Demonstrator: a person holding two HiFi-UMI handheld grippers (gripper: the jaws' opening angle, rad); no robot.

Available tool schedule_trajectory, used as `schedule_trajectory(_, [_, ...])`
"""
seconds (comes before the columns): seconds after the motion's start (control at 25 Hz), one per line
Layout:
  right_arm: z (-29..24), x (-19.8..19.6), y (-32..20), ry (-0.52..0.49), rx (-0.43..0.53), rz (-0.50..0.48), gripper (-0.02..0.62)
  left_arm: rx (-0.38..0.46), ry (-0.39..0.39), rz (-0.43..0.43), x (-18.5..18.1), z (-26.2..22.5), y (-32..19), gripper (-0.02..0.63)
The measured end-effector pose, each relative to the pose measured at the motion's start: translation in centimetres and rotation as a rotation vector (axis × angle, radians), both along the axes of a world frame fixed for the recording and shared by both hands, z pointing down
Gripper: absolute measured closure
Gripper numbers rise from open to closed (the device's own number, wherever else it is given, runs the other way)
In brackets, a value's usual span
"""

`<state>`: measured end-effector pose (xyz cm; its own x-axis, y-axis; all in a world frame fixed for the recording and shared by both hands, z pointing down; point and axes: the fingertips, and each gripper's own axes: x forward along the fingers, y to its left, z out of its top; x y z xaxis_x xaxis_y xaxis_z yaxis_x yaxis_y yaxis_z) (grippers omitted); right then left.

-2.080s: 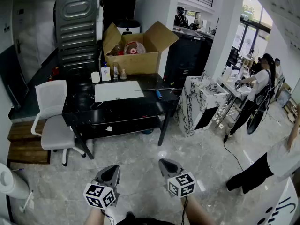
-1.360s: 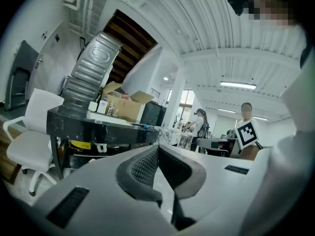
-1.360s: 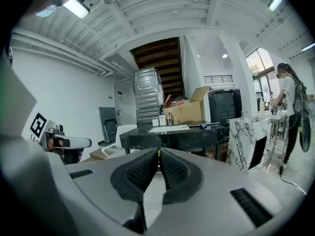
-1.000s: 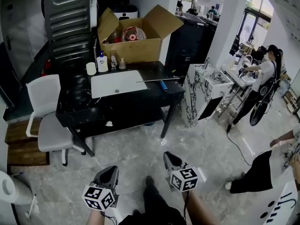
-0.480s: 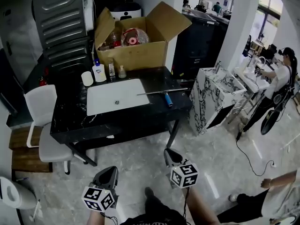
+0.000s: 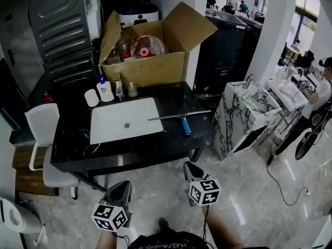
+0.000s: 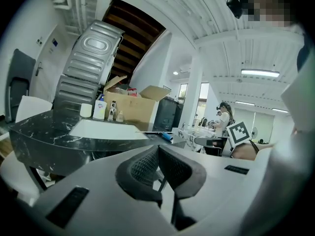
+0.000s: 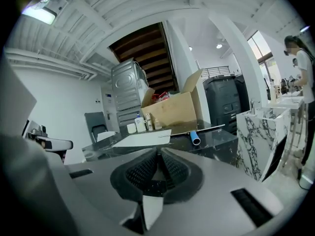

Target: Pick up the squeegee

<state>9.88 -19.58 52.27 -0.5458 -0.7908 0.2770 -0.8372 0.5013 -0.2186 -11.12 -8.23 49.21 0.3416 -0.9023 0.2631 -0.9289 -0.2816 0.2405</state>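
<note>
Showing squeegee (image 6: 181, 117) whole, head view hides left gripper (image 7: 158, 151), right gripper (image 8: 158, 154) jaws: together, empty.

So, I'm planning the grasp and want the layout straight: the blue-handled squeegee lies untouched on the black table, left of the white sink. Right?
Not quite. The squeegee lies untouched on the black table, but to the right of the white sink, not the left. The head view shows it.

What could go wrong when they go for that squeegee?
The squeegee lies flat on the black table, its blue handle near the edge; a clumsy nudge might push it off. The right gripper and left gripper are both shut and empty, so reaching without opening would probably just shove it.
</note>
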Motion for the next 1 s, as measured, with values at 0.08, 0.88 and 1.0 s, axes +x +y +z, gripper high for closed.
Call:
schedule_trajectory(0.08, [0.1,0.8,-1.8,0.001,-0.010,0.014,0.546,0.008,-0.008,-0.018,0.1,-0.4,-1.7,0.586])
schedule_trajectory(0.88, [3.0,-0.3,-15.7,0.130,-0.117,0.067,0.383,0.007,-0.005,0.018,-2.9,1.2,-16.7,0.586])
schedule_trajectory(1.0, [4.0,-0.7,-18.8,0.190,-0.141,0.111,0.364,0.004,0.013,0.031,-3.9,1.4,-20.2,0.586])
